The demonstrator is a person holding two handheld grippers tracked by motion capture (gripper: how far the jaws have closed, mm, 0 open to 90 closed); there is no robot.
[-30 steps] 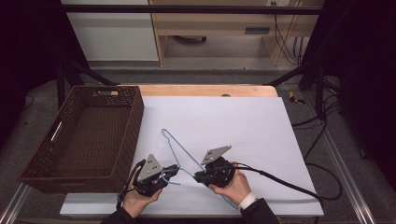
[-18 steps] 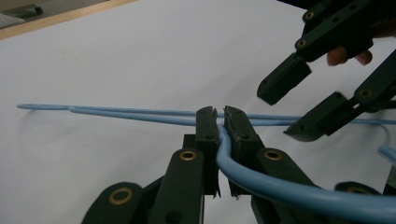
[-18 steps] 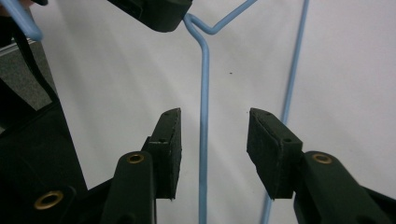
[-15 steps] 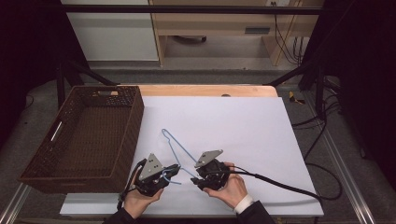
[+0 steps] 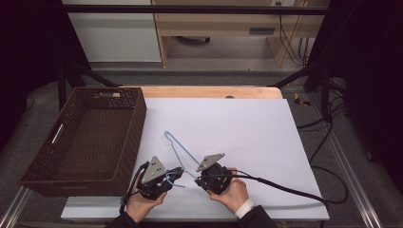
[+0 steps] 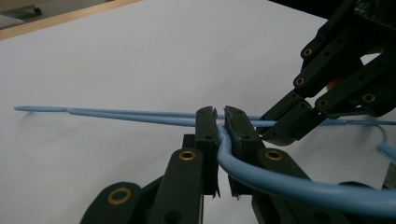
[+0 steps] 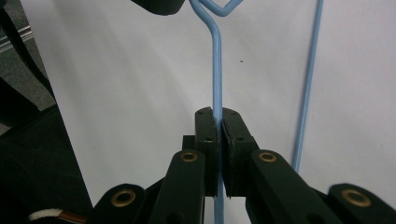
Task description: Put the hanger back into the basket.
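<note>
I am counting one thin light-blue wire hanger lying near the front edge of the white table sheet, one brown woven basket at its left, and two grippers. My left gripper is clamping the hanger's wire, and my right gripper, its jaws having just been closing, is pinching another stretch. The room behind is sitting dark, and the gripper bodies are covering the hanger's near end in the high view

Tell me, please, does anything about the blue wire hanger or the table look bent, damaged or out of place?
Nothing stands out. The blue wire hanger lies on the white table, clamped by the left gripper and the right gripper; the brown basket sits squarely alongside.
</note>
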